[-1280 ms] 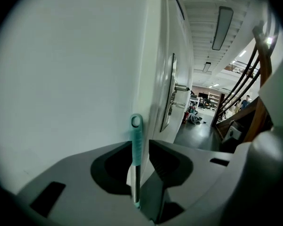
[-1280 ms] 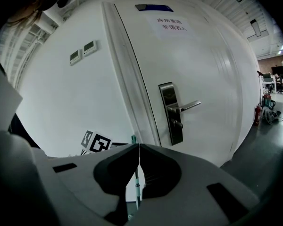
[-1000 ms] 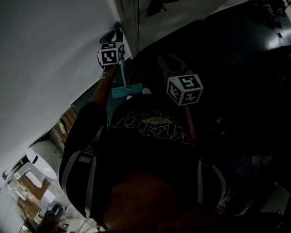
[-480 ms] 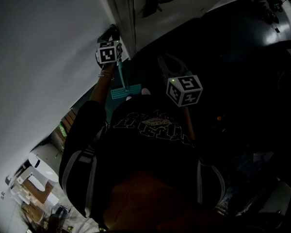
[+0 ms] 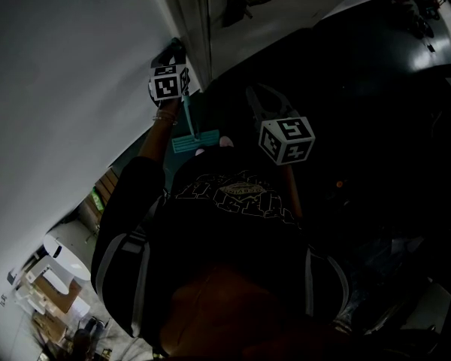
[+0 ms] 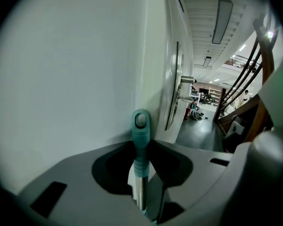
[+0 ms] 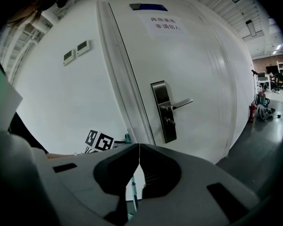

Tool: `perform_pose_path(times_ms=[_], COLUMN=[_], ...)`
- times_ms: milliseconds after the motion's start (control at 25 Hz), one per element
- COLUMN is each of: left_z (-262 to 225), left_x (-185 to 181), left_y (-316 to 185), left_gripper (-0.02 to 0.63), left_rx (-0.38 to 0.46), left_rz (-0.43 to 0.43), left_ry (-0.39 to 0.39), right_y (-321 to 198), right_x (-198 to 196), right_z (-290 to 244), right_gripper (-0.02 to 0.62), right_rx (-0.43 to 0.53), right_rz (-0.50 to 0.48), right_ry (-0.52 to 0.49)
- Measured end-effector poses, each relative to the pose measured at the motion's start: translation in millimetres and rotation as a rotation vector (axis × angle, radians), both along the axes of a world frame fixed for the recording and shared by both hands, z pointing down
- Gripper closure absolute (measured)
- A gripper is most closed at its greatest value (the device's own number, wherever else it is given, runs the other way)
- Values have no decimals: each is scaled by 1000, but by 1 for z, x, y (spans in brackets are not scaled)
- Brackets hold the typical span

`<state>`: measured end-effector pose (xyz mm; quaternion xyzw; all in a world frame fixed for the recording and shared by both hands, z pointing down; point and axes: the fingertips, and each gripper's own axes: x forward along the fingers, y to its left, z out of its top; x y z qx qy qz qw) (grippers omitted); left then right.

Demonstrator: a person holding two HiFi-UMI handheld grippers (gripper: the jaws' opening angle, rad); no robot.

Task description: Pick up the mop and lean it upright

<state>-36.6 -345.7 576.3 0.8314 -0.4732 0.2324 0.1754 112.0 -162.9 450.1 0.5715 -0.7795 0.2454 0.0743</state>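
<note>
Left gripper [image 6: 141,150] jaws clamped on teal-handled mop [image 6: 140,138], upright just beside white door [image 7: 193,79]; right gripper [image 7: 139,147] jaws together, empty, facing same door.

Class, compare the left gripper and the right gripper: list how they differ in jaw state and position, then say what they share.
The left gripper is shut on the mop handle; the right gripper is shut with nothing between its jaws. The left gripper sits close against the white wall; the right gripper is held further back, facing the door. Both have the same grey two-jaw build.
</note>
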Motion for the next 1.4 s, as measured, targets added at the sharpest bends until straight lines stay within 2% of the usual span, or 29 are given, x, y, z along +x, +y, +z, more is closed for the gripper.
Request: perform_pose_path(times_ms=[400,1400], left_z=[-5,-30], left_x=[-6,-15], left_y=[15,97], left_gripper=[462,462], left_rx=[8,53], left_rz=[-3,-9], left_ry=[7,42], right_y=[-3,5], right_x=[-5,-36], right_z=[1,9], right_gripper=[575,575], right_rx=[0,-2], right_rz=[-30,-148], right_ry=[-1,6])
